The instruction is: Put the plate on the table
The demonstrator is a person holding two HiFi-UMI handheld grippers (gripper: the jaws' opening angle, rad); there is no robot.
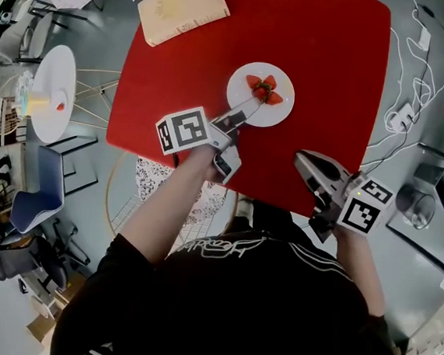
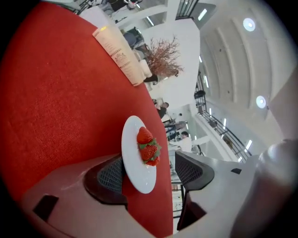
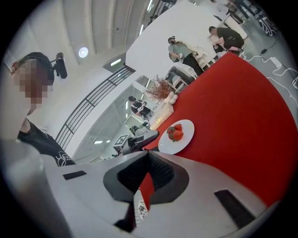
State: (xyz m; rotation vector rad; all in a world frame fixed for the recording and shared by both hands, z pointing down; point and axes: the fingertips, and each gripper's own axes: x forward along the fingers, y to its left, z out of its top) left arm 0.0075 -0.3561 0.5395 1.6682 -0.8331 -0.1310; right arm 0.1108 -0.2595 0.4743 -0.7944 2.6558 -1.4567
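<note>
A white plate (image 1: 279, 108) with strawberries (image 1: 263, 89) lies flat on the red table (image 1: 327, 58). My left gripper (image 1: 238, 135) is at the plate's near rim. In the left gripper view its jaws stand wide open; the plate (image 2: 135, 160) has its near edge between the pads (image 2: 109, 176), close to the left one, with neither pad pressing on it. My right gripper (image 1: 303, 163) hovers over the table's near right edge, apart from the plate, shut with nothing in it (image 3: 146, 174). From there the plate (image 3: 184, 139) shows further out on the table.
A tan booklet (image 1: 183, 9) lies at the table's far left corner. A round white side table (image 1: 54, 90) and wire chairs stand to the left. Cables and a power strip (image 1: 404, 116) lie on the floor to the right. People stand in the background.
</note>
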